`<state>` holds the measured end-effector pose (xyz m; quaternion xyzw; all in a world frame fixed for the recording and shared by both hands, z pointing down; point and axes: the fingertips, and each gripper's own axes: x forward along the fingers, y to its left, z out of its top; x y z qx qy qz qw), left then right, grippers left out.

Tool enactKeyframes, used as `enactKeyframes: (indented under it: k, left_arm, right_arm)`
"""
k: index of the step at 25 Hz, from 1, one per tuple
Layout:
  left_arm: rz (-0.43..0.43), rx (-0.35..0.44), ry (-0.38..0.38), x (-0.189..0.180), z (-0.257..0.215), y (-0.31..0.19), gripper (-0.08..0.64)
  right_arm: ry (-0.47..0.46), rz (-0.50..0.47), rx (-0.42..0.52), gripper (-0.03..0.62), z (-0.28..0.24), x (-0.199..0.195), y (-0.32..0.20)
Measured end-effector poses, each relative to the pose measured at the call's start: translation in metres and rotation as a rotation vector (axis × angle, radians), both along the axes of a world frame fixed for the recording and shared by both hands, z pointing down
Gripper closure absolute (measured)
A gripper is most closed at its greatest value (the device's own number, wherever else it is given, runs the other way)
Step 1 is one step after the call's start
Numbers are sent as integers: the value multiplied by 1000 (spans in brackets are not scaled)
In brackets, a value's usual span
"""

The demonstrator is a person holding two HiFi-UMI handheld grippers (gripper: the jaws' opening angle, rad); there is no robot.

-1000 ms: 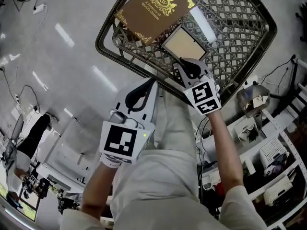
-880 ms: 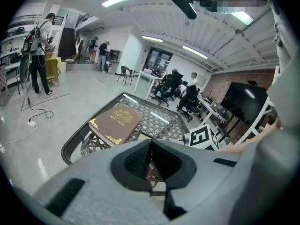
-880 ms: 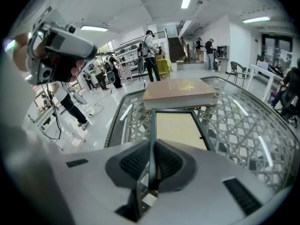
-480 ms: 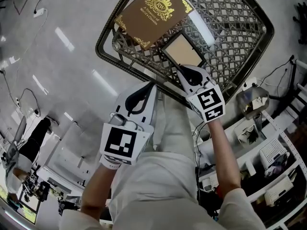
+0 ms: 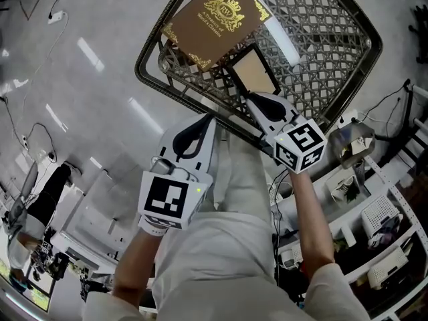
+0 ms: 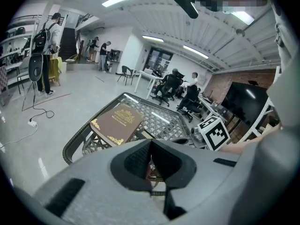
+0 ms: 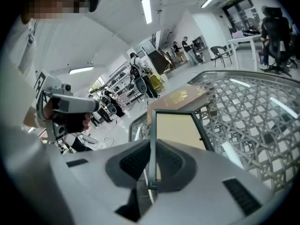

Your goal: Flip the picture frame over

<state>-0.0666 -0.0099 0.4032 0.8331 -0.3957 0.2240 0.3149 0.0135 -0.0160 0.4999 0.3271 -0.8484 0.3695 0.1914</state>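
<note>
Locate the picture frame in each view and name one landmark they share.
Head view: picture frame upper centre, over the lattice table, at the right gripper tip.
Left gripper view: perhaps a dark sliver right of the brown book; unclear.
Right gripper view: centre, edge clamped between the fingers.
Shared landmark: the brown book.

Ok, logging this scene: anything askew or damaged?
Only the picture frame: it tilts up off the lattice table, one edge clamped in the right gripper. The book lies flat; nothing looks spilled or broken.

Left gripper (image 5: 214, 116) and right gripper (image 5: 252, 97): pale grey shells, dark ribbed fingers (image 6: 136, 162), black-and-white marker cubes (image 5: 301, 146). Clothing pale beige.
</note>
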Motion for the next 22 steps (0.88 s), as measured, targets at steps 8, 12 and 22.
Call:
enactKeyframes:
  k: [8,12,22]
  left_arm:
    - [-6,-1,-3,-3,4,1,535]
    - [-10,1,-2,-4,4,1,534]
    - [-17,-5,-7,-10,6,-1,534]
  right_arm:
    - [-135,80,-51,538,-15,-4,-7]
    - [-187,110,-85,538,-16,-7,-8]
    - [-413,242,-215,538,-21,-8,-19]
